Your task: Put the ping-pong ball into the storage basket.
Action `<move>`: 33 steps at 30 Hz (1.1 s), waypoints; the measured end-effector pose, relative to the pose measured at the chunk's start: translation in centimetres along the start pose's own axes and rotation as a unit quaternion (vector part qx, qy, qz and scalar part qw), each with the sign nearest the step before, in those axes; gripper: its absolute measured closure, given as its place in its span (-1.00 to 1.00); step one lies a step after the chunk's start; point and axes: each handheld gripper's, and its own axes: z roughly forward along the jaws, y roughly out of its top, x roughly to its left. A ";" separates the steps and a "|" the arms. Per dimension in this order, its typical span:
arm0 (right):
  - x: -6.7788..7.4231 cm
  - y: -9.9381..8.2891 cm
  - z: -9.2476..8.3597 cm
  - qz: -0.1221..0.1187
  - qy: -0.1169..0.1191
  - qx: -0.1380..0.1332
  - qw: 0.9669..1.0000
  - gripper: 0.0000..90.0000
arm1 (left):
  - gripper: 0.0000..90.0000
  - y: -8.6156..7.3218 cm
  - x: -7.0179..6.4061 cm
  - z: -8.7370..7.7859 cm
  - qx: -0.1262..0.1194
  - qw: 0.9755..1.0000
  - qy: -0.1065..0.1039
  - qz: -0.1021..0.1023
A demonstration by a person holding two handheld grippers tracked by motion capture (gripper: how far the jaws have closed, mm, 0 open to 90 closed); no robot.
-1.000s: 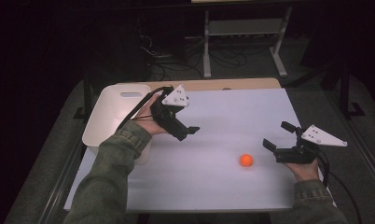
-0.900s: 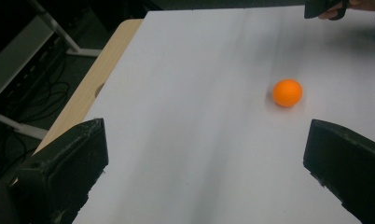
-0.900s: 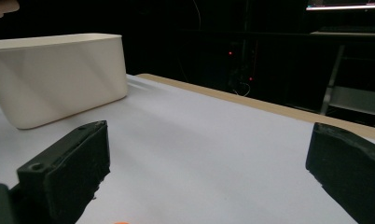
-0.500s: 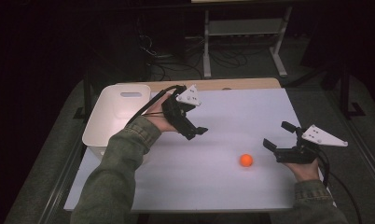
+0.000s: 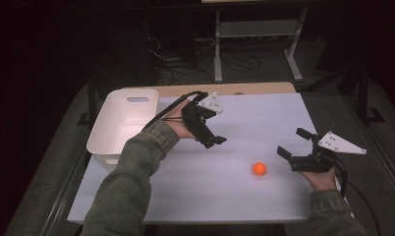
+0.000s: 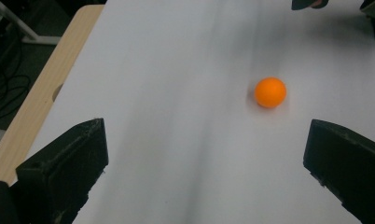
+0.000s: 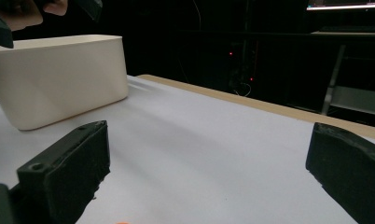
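A small orange ball (image 5: 259, 168) lies loose on the white tabletop (image 5: 195, 191), lower right of centre in the high view, with nothing touching it. The left gripper (image 5: 216, 141) hangs above the middle of the table, tilted down toward the ball, its jaws spread wide and empty; in the left gripper view the ball (image 6: 270, 92) sits ahead, right of centre between the jaws. The right gripper (image 5: 291, 150) rests at the right edge, just beside the ball, jaws also released and holding nothing. A white plastic tub (image 5: 121, 123) stands at the upper left. This looks like the reach before a pick: the left gripper needs to drop lower, bracket the ball squarely and close gently, since a round ball may roll off if nudged
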 end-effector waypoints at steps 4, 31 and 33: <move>0.0 0.0 0.0 0.000 0.000 0.001 1.000 -1.00 | -1.00 0.1 -0.1 0.6 0.015 1.000 -0.005 0.007; 0.0 0.0 0.0 0.002 -0.001 0.001 1.000 -1.00 | -1.00 1.3 -1.0 5.1 0.058 0.997 -0.035 0.028; 0.0 0.0 0.0 0.002 -0.001 0.001 1.000 -1.00 | -1.00 1.3 -1.1 5.4 0.059 0.997 -0.038 0.029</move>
